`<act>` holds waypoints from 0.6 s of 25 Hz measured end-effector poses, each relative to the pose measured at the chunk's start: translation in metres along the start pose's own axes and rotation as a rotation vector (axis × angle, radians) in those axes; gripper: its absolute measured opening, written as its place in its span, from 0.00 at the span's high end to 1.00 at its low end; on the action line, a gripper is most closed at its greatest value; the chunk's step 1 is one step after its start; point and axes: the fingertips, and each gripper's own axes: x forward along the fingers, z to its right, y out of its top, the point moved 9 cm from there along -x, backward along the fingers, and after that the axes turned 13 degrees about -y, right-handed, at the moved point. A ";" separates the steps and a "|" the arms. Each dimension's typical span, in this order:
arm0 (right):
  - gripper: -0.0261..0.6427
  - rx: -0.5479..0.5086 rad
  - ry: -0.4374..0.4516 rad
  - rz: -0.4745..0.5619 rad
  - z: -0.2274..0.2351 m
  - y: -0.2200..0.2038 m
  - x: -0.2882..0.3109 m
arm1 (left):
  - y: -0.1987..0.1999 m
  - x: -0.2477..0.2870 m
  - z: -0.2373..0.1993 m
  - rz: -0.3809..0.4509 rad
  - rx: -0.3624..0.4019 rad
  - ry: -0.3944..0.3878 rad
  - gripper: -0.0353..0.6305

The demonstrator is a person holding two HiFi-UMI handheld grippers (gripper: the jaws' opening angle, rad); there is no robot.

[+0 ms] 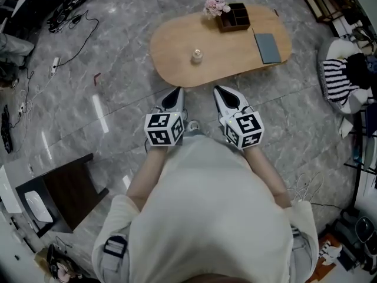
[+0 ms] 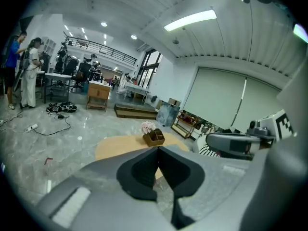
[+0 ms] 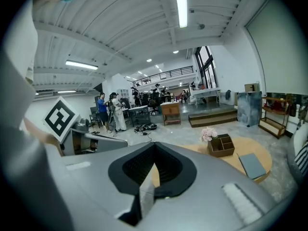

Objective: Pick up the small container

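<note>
Your left gripper (image 1: 177,93) is closed and empty, just short of the table's (image 1: 171,58) near edge. The small container (image 1: 197,56) stands upright farther on, about midway between both tools, with bare tabletop around it. Your right gripper (image 1: 219,92) is also closed and empty; the organizer box (image 1: 234,16) and grey pad (image 1: 268,47) sit well apart, far right.

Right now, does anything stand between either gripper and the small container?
Nothing visible does. The small container stands alone near the front edge of the table; only bare floor and wood separate it from the left gripper and right gripper. The brown organiser and grey pad sit farther back.
</note>
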 end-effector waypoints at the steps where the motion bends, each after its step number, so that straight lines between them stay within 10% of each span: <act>1: 0.96 0.005 -0.007 -0.001 0.001 0.002 0.008 | 0.003 0.005 -0.006 -0.007 0.003 -0.007 0.94; 15: 0.96 0.003 -0.068 -0.098 0.007 -0.009 0.046 | -0.001 0.050 -0.057 -0.066 -0.062 -0.044 0.94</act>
